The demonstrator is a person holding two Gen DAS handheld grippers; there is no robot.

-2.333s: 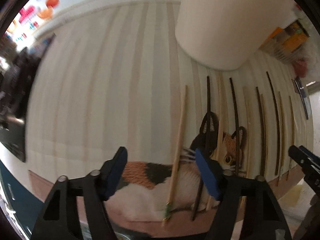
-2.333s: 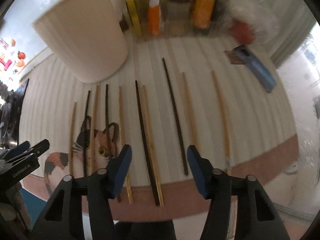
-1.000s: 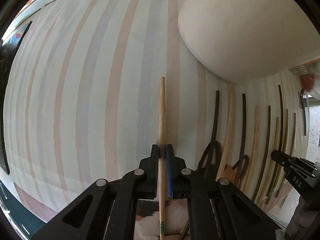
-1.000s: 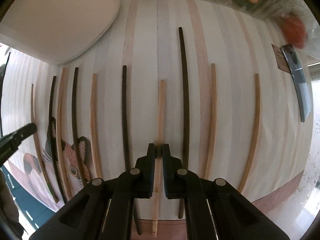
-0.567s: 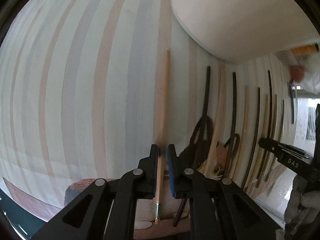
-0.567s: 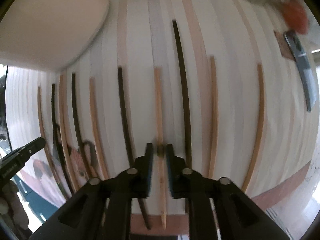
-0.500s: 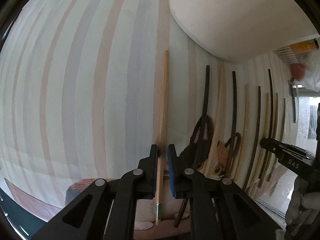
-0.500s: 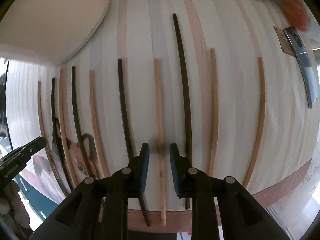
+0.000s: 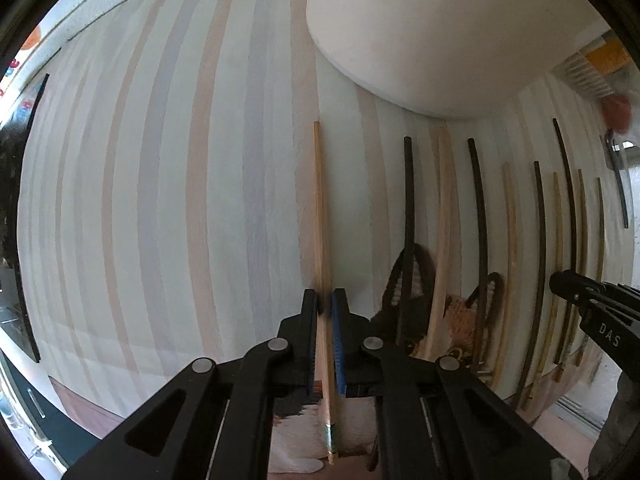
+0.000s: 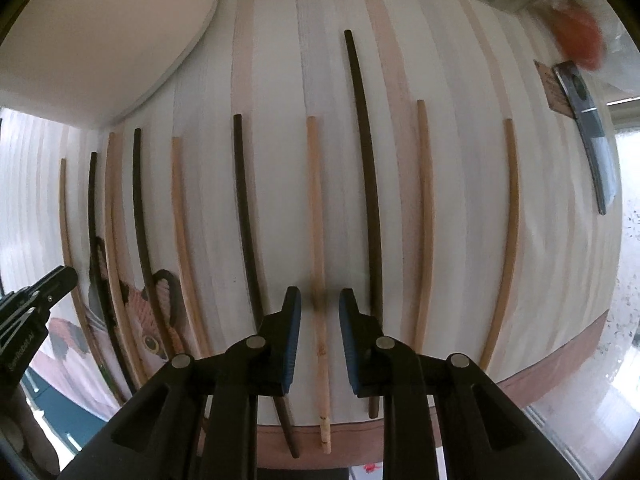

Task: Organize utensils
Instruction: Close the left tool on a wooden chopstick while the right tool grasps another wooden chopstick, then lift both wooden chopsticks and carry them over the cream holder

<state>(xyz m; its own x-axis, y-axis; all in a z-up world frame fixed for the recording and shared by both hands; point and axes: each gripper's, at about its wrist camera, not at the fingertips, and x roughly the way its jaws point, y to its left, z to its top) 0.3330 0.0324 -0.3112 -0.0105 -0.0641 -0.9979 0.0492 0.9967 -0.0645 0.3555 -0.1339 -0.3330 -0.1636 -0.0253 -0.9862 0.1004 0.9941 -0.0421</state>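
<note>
left gripper (image 9: 325,308) clamped on pale chopstick (image 9: 320,216), shifted sideways, slightly raised | right gripper (image 10: 319,312) let go earlier, jaws now closing round light chopstick (image 10: 316,208), pads apart | regrasp pending, near desk (image 10: 440,184) front edge

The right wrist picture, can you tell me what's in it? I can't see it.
The right hand-held gripper points down over a light wooden chopstick lying between its closing pads, which do not touch it. Dark and light chopsticks lie in a row on a striped mat, near a big white tub.
</note>
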